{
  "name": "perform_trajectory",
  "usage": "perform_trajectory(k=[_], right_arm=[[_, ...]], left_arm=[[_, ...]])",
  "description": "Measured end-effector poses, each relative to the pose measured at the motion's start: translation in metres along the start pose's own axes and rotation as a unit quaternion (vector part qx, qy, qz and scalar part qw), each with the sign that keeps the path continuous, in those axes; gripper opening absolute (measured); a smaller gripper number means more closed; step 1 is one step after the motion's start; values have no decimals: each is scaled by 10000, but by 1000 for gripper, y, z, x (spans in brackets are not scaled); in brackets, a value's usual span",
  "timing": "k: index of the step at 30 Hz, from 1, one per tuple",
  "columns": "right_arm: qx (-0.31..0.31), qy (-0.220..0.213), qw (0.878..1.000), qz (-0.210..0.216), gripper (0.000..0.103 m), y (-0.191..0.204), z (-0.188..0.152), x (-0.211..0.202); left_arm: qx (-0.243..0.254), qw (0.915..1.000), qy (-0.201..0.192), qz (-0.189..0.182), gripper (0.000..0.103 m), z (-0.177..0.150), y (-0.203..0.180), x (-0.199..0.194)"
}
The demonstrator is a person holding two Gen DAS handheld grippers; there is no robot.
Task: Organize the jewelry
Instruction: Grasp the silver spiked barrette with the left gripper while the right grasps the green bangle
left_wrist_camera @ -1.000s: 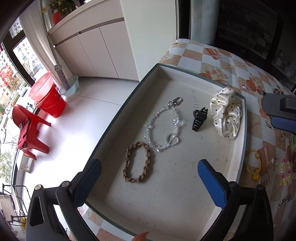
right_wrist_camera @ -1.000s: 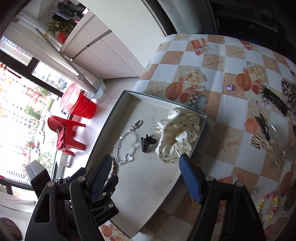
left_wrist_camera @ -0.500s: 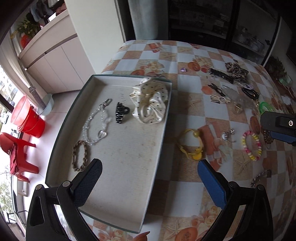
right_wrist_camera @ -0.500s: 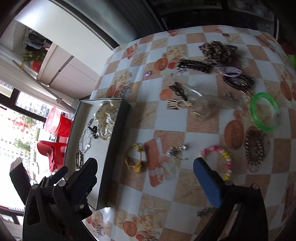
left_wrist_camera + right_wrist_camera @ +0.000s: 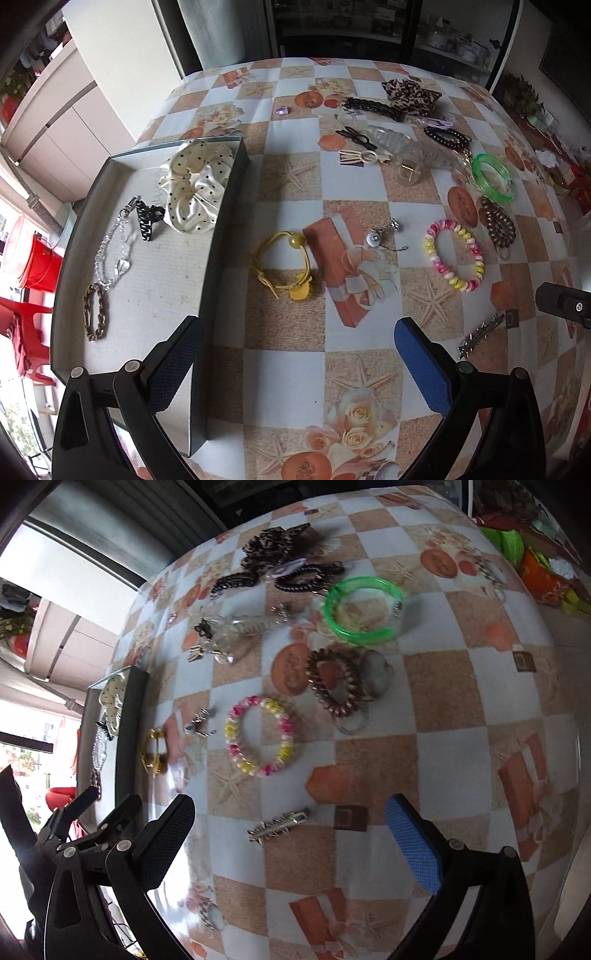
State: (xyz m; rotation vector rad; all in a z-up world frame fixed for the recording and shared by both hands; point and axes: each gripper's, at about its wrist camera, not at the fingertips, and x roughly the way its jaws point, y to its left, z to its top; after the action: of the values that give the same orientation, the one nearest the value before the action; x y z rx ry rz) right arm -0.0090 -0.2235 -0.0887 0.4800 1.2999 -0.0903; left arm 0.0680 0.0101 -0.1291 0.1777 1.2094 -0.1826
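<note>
A grey tray (image 5: 221, 236) at the table's left holds a dotted cream scrunchie (image 5: 194, 186), a black claw clip (image 5: 147, 219), a clear bead chain (image 5: 110, 254) and a brown braided band (image 5: 96, 312). My left gripper (image 5: 299, 363) is open and empty above the table, near a yellow hair tie (image 5: 284, 258). My right gripper (image 5: 288, 849) is open and empty, above a silver hair clip (image 5: 279, 825). A pink-yellow bead bracelet (image 5: 260, 736), a brown spiral tie (image 5: 334, 681) and a green bangle (image 5: 364, 609) lie beyond it.
More hair clips, a leopard scrunchie (image 5: 410, 94) and dark bead bands (image 5: 445, 134) lie at the table's far side. A small silver charm (image 5: 380, 236) sits mid-table. The floor, a red bucket (image 5: 38, 258) and red chair (image 5: 22, 332) are left of the table.
Both grippers have swung right, away from the tray and over the loose jewelry on the checked tablecloth. Both stay open and empty.
</note>
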Motion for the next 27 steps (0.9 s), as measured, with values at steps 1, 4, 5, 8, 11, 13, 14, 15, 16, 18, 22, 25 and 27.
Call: perform_trajectory(k=[1,4,5,8,11,13,14,15,16,18,22,25,27], right_arm=[[41,23,10000,-34,103,-6,-2,0],[148,79,9998,-136,103,-21,-6,0],[177,89,9996,-182,103,-25,-7,0],[244,98,9993,-281,103,-36,-8,-1],[270,95,9990,-354,103,-44,-5,-1],[224,77,9989,-413,103,-47,0,0],[201,55,9988,-444,103,-48,3,-1],[181,21,9987,-478,103,-50,8,-1],[162,-16,9986,-498,103,-51,13,-1],[139,-98,9983,-549,103,-54,24,-1],[189,-228,9976,-619,103,-61,49,-1],[182,-350,9970,-662,103,-63,67,0],[176,-441,9964,-698,102,-64,79,1]], left_arm=[[41,10000,28,-41,103,-1,-3,2],[194,9996,82,-168,103,-4,-15,5],[251,9994,92,-214,103,-5,-19,5],[464,9980,110,-409,103,-8,-36,5],[782,9952,77,-589,103,-13,-56,3],[1022,9924,42,-682,103,-16,-71,3],[1142,9907,31,-732,103,-17,-78,3],[1255,9891,12,-769,103,-18,-85,3],[1362,9874,-9,-802,103,-18,-92,3],[1562,9842,-32,-828,99,-19,-104,5],[1764,9805,-57,-859,99,-18,-122,10],[1850,9789,-87,-859,94,-16,-131,13],[1913,9784,-26,-783,84,-16,-138,18]])
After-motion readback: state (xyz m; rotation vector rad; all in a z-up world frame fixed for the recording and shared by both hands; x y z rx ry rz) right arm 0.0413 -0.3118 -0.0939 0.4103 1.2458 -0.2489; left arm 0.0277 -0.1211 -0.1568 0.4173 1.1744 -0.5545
